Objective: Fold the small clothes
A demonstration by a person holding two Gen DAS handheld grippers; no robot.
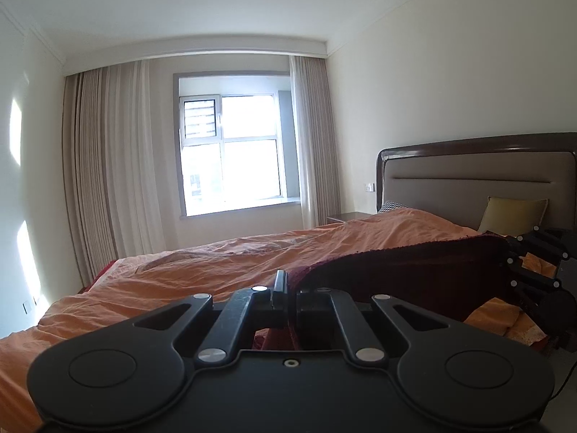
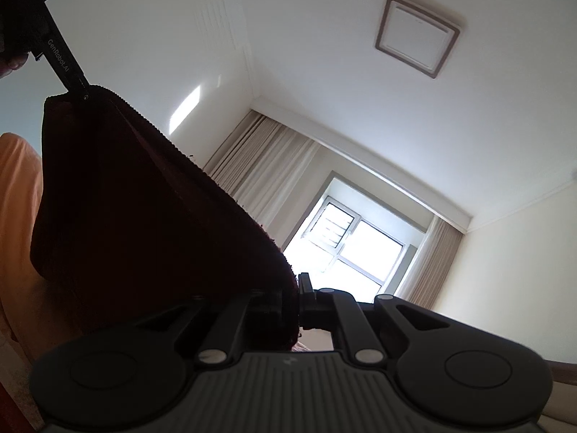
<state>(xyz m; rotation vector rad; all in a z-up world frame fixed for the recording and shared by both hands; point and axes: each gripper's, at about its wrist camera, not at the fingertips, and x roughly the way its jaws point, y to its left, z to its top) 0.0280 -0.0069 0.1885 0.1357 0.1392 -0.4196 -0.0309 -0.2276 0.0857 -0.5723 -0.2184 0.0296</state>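
Tongs [image 1: 287,290] pinch maroon cloth [image 1: 414,270].

The left gripper [image 1: 288,290] is clamped on one corner of a dark red cloth [image 1: 404,274]. The right gripper [image 1: 510,252] grips the opposite corner. The cloth hangs stretched between them above the orange bed [image 1: 202,270], near its headboard [image 1: 479,176].

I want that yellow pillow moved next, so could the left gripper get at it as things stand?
Probably not yet. The left gripper is shut on the dark red cloth, which stretches across to the right gripper, between it and the yellow pillow by the headboard.
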